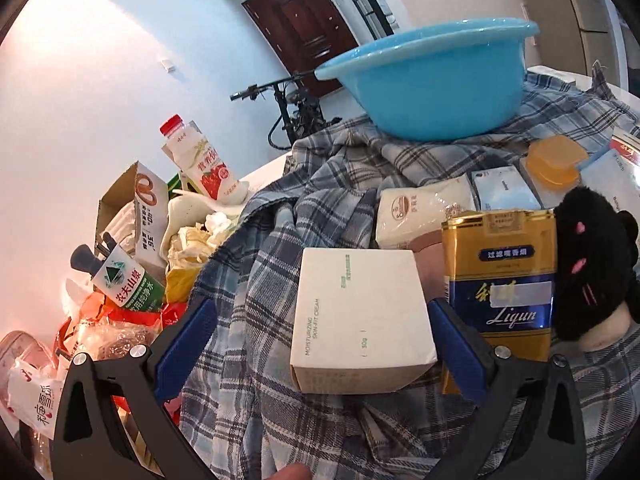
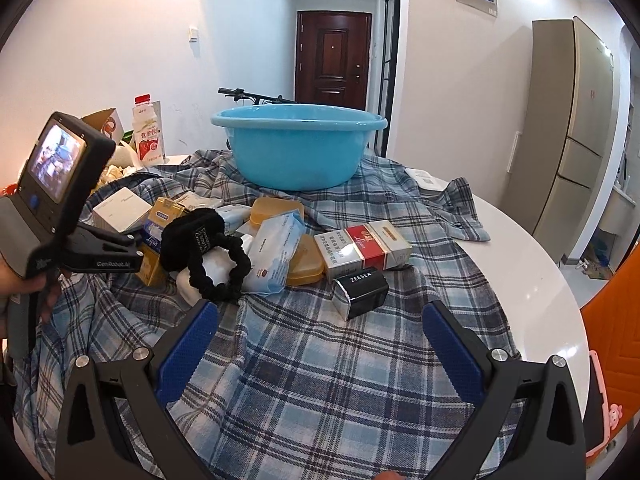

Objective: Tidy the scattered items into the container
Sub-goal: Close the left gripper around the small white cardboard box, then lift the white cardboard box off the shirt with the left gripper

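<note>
A blue plastic basin (image 1: 432, 80) (image 2: 298, 148) stands at the back of the plaid cloth (image 2: 320, 360). My left gripper (image 1: 320, 344) is open, its blue pads either side of a white cream box (image 1: 360, 320), not touching it. A gold cigarette pack (image 1: 504, 284) and a black plush headband (image 1: 596, 264) lie just right of it. My right gripper (image 2: 320, 344) is open and empty above bare cloth. Ahead of it lie a black ZEESEA box (image 2: 362, 290), a red and silver cigarette pack (image 2: 362, 248), a wipes pack (image 2: 276, 252) and orange soap cases (image 2: 306, 264).
A pile of rubbish with a strawberry milk bottle (image 1: 200, 164), a water bottle (image 1: 124, 284) and a torn carton (image 1: 140, 208) sits at the table's left. A white round table (image 2: 532, 272) shows right of the cloth. A fridge (image 2: 572, 128) and door (image 2: 332, 64) stand behind.
</note>
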Available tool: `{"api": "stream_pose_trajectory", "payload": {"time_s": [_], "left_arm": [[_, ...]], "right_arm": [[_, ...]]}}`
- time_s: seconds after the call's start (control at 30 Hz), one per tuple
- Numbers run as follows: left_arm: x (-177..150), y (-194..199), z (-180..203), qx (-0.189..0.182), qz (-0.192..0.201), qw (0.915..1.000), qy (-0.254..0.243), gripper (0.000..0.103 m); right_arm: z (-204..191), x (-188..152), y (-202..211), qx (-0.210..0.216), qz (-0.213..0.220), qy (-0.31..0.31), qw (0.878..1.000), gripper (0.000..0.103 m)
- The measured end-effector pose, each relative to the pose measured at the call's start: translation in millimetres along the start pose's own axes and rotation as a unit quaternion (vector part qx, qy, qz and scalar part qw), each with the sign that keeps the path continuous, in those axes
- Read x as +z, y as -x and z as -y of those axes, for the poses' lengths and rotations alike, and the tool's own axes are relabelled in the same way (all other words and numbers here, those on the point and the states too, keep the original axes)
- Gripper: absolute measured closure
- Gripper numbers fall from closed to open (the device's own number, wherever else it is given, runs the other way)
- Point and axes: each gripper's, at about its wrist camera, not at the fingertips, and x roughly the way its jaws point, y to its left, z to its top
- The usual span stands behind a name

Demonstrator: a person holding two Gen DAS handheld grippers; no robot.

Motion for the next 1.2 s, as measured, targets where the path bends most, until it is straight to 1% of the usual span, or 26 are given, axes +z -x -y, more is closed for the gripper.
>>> {"api": "stream_pose_trajectory", "payload": {"time_s": [0.17,0.2,0.23,0.27,0.3,0.33,0.37,0.47,0.83,1.2], "left_arm": [[0.8,2.6,4.2,0.013,0.011,0.9998,-0.013,0.001],[0.9,2.9,5.2,0.016,0.013,0.9997,-0.015,0.002],[1.3,2.9,5.4,0.015,0.014,0.9997,-0.016,0.012],[1.2,2.9,5.2,0.008,0.014,0.9998,-0.015,0.019],[1.5,2.1,4.1,-0.007,0.010,0.9999,-0.010,0.037],[1.8,0.0,2.6,-0.020,0.004,0.9998,-0.004,0.047],[2.2,-2.5,1.5,-0.025,-0.001,0.9997,0.000,0.047],[2.2,-2.6,2.9,-0.021,0.004,0.9998,-0.004,0.048],[1.5,4.3,-2.0,-0.029,0.011,0.9992,0.023,0.048],[2.1,11.0,-11.4,-0.034,0.023,0.9981,0.047,0.048]], "right_arm": [[-0.1,-2.8,-1.1,0.001,-0.005,-0.002,1.000,0.000],[-0.6,-3.2,-1.0,0.000,-0.005,-0.002,1.000,0.000],[-0.9,-3.7,-0.9,0.000,-0.004,-0.002,1.000,0.000],[-1.0,-3.9,-0.8,0.001,-0.004,-0.002,1.000,0.000],[-0.9,-4.1,-0.8,0.001,-0.004,-0.002,1.000,0.000],[-0.9,-4.4,-0.8,0.001,-0.005,-0.001,1.000,0.000],[-1.0,-4.8,-0.8,0.000,-0.005,-0.001,1.000,0.000],[-1.1,-4.9,-0.5,0.001,-0.004,-0.001,1.000,0.000],[0.3,-7.6,-2.3,-0.002,-0.005,-0.001,1.000,0.000],[-6.6,-9.1,-1.8,-0.001,-0.009,0.004,1.000,0.000]]}}
